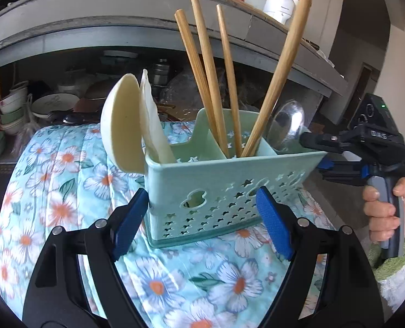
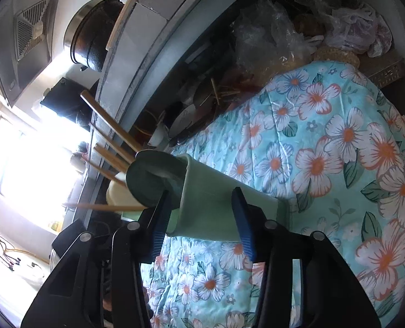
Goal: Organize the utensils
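Green plastic caddy (image 1: 229, 191) stands on the floral cloth (image 1: 65, 177); the left gripper (image 1: 202, 218) gapes before it, the right gripper (image 2: 202, 218) gapes at its end.

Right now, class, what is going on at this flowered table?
A person works two handheld grippers around a green utensil caddy on the floral cloth. It holds wooden handles, pale spoons and a metal spoon. The left gripper straddles its front, open. The right gripper is at its end, grip unclear.
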### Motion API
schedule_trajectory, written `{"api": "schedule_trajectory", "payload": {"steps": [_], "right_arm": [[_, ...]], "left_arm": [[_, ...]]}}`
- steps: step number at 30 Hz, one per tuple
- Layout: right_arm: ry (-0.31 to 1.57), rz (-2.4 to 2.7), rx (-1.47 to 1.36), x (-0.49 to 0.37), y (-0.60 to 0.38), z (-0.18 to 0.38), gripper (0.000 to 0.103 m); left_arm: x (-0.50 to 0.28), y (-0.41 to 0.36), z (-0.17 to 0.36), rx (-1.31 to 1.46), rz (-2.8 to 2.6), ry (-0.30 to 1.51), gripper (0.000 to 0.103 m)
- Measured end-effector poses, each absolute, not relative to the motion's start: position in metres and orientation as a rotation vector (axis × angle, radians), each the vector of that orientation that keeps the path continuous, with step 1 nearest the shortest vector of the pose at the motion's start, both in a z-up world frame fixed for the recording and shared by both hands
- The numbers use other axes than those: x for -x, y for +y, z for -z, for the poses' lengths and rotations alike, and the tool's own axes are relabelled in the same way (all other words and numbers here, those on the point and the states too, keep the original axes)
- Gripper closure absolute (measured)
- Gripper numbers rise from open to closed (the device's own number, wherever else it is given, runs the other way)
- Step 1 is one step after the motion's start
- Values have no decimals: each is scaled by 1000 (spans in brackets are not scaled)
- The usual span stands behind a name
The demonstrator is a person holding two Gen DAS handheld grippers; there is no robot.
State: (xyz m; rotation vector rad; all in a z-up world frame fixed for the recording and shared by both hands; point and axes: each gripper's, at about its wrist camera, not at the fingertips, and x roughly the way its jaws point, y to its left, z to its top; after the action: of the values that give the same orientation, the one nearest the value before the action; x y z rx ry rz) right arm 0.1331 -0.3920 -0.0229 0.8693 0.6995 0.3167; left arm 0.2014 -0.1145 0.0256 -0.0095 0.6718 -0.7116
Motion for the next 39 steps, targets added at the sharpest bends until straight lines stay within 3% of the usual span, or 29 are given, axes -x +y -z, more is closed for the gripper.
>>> {"api": "schedule_trajectory", "payload": {"steps": [17, 24, 34, 39], "right_arm": [[700, -321, -913, -130, -390, 19, 58], [601, -94, -703, -71, -383, -8, 56], [524, 273, -218, 11, -298, -21, 8], [558, 353, -108, 18, -270, -17, 6]], "left_arm": [[-172, -98, -18, -19, 651, 675, 24], [-146, -62, -19, 51, 594, 667, 23], [-79, -48, -25, 73, 420, 701, 11], [-59, -48, -31, 36, 303, 667, 9]]}}
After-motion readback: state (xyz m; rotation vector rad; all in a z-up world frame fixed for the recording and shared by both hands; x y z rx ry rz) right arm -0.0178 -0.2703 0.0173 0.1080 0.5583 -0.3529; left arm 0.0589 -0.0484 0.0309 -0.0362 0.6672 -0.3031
